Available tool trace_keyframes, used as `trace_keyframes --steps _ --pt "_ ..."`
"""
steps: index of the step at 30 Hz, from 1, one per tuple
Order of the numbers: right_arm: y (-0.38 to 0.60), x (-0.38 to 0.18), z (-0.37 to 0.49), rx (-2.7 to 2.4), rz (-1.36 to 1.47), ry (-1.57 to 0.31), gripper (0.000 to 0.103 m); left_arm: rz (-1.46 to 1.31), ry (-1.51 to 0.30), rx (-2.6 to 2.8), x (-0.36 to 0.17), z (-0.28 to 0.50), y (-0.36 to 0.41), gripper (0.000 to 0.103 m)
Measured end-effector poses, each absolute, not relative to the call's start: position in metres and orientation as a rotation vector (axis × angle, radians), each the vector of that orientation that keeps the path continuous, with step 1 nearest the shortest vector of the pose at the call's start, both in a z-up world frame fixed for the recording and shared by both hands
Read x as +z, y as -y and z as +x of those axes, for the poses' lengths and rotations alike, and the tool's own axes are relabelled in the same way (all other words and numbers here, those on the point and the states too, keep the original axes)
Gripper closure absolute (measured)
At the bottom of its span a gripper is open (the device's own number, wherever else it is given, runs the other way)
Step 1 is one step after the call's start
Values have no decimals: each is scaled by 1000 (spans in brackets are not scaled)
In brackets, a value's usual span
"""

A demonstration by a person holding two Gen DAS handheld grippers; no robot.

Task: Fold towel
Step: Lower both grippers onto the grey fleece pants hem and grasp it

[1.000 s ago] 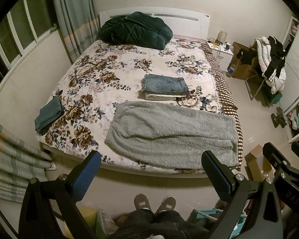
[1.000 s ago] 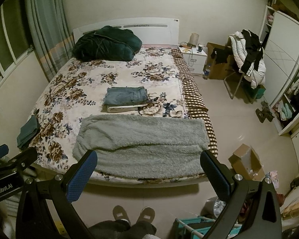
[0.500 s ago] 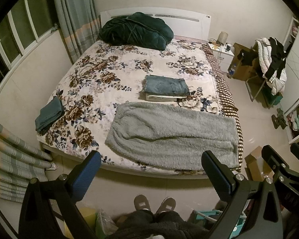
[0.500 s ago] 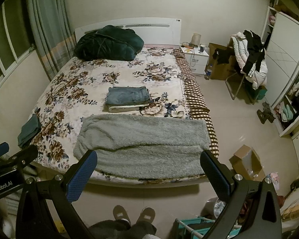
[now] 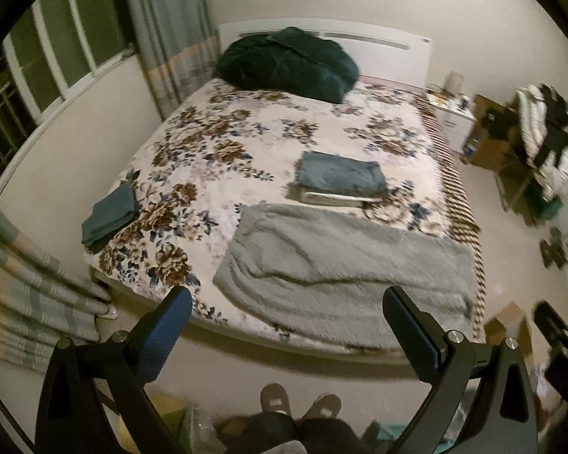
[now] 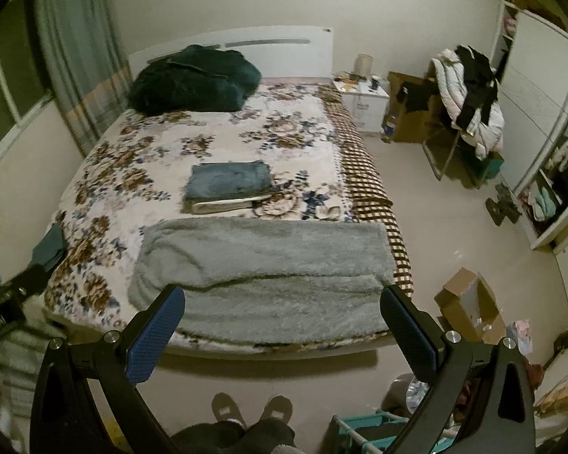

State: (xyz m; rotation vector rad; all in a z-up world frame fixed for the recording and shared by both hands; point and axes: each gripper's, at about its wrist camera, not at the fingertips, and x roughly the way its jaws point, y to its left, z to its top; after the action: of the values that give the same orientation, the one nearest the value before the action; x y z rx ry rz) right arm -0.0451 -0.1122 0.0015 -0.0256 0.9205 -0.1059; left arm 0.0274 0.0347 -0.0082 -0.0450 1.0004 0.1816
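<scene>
A fluffy grey towel [image 5: 344, 261] lies spread across the near end of the floral bed [image 5: 223, 143], folded lengthwise with a long crease. The right wrist view has the same towel [image 6: 261, 272] reaching the bed's front edge. My left gripper [image 5: 287, 325] hangs open above the floor in front of the bed, short of the towel, with nothing between its blue pads. My right gripper [image 6: 282, 321] is open too, held before the towel's near edge without touching it. The other gripper shows at each view's side edge.
Folded jeans on a white cloth [image 5: 340, 179] lie just beyond the towel. A small dark green folded cloth [image 5: 110, 217] sits at the bed's left edge, a dark green duvet [image 5: 287, 64] at the headboard. A cardboard box [image 6: 469, 302], a teal rack [image 6: 367, 427] and the person's slippers [image 6: 252, 408] are on the floor.
Both views have shifted: in the left wrist view the bed and towel slid right, in the right wrist view they slid down toward the jaws. Both grippers stay open and the towel has not moved.
</scene>
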Motion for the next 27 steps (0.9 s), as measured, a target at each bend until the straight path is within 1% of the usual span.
trace_keyframes --steps 1,5,6,8,13,20,25,27 --pt "127 -19 -30 -117 -16 -924 0 -42 -999 205 -15 37 -32 0" --pt "144 -54 17 -150 17 -953 0 -17 -1022 306 -50 81 -28 0" --pt "145 -63 29 -156 24 -962 0 -20 -1040 324 -61 94 -29 0" --pt "186 -88 62 -176 40 -988 0 -27 -1086 352 -84 121 -34 0" --pt "222 -158 149 -216 131 -1098 0 -98 -1222 402 -146 188 -51 0" --pt "283 -297 285 -339 333 -1242 0 -287 -1434 493 -271 307 -93 0" --pt "313 -400 376 -444 434 -1323 0 -375 -1526 572 -359 382 -115 0" --pt "319 -429 394 -471 458 -1348 0 -399 -1557 600 -395 411 -124 0"
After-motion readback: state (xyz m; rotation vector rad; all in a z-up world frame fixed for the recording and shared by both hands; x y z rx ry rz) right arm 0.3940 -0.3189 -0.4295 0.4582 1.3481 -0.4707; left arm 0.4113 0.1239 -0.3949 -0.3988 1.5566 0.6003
